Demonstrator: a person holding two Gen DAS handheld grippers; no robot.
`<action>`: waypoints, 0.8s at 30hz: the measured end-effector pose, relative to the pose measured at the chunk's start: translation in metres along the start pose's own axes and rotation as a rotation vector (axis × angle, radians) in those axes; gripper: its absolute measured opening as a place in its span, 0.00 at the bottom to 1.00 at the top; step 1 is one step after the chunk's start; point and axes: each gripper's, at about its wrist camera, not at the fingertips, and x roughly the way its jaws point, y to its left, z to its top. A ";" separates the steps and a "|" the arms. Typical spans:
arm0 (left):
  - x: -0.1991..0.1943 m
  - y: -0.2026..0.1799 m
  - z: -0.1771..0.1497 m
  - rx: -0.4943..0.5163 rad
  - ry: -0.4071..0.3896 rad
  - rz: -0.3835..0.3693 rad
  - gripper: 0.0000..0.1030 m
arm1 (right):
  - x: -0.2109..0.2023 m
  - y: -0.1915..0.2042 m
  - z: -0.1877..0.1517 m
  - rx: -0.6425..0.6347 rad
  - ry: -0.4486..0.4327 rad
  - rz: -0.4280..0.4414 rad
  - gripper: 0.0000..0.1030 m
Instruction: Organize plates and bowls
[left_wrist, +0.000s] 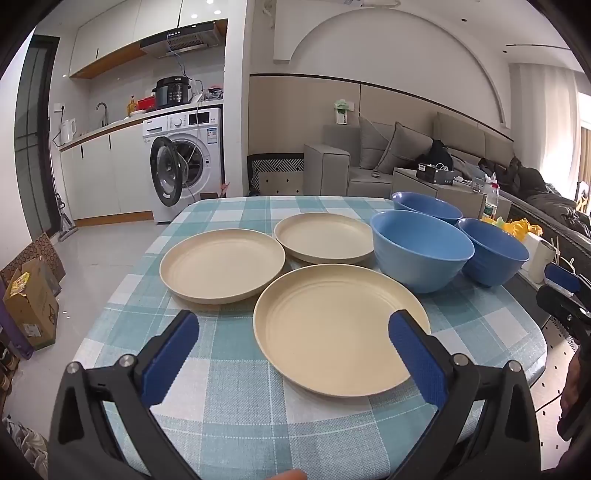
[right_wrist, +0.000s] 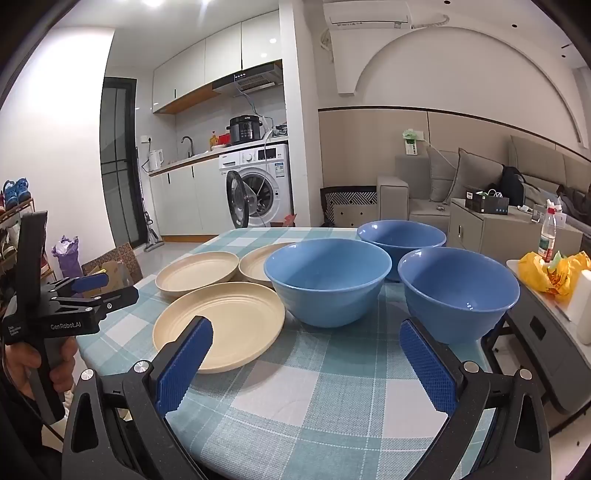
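Note:
Three cream plates lie on the checked tablecloth (left_wrist: 229, 424): a near plate (left_wrist: 340, 332), a left plate (left_wrist: 221, 264) and a far plate (left_wrist: 323, 238). Three blue bowls stand to their right: a near bowl (left_wrist: 421, 251), a right bowl (left_wrist: 493, 251) and a far bowl (left_wrist: 426, 206). My left gripper (left_wrist: 293, 321) hovers open over the near plate's front edge, nothing between its fingers. In the right wrist view my right gripper (right_wrist: 306, 328) is open in front of the near bowl (right_wrist: 327, 280) and the right bowl (right_wrist: 458, 291), apart from both. The near plate (right_wrist: 221, 325) lies at its left finger.
A side cabinet (right_wrist: 546, 306) with a yellow bag (right_wrist: 554, 271) and a bottle (right_wrist: 547, 236) stands right of the table. A sofa (left_wrist: 406, 155) is behind. Cardboard boxes (left_wrist: 31, 299) sit on the floor at left. The left gripper (right_wrist: 92, 291) shows at the left, in a hand.

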 end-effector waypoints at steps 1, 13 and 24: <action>-0.001 -0.001 0.000 0.002 -0.002 -0.002 1.00 | -0.001 0.000 0.000 -0.004 -0.019 -0.001 1.00; 0.000 -0.003 -0.002 0.003 0.000 0.005 1.00 | -0.003 0.001 -0.001 0.000 -0.019 -0.002 1.00; 0.001 0.000 -0.001 0.001 0.005 0.001 1.00 | -0.003 -0.001 0.001 -0.001 -0.022 -0.003 1.00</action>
